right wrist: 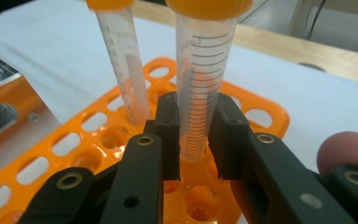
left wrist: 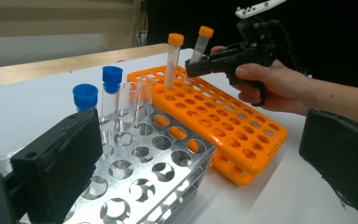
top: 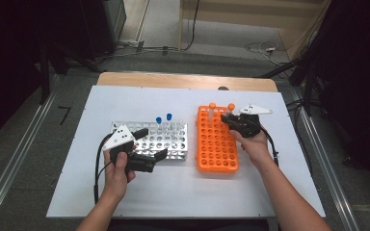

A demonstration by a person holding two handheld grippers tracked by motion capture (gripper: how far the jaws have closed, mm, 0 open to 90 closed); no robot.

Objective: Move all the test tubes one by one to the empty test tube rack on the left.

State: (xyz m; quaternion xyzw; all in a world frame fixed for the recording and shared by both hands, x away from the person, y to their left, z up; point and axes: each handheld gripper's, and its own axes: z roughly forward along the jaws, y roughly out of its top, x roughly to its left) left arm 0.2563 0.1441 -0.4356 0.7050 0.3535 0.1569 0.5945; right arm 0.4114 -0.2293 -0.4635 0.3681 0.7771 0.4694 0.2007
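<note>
My right gripper [top: 226, 119] is shut on a clear tube with an orange cap [right wrist: 200, 84], its pads [right wrist: 168, 135] pressing both sides low on the tube. The tube leans slightly, with its foot in a hole at the far end of the orange rack [top: 217, 144]. A second orange-capped tube [top: 212, 108] stands upright in the rack just beside it. My left gripper [top: 155, 142] is open at the near edge of the metal rack [top: 166, 144], nothing between its jaws. Two blue-capped tubes [left wrist: 112, 79] stand in that metal rack with a few uncapped ones.
Both racks sit side by side on a white mat [top: 125, 101] covering the table; a wooden edge [top: 173, 79] shows at the far side. Cables and dark stands lie on the floor beyond. Bare mat lies in front of the racks and to the left.
</note>
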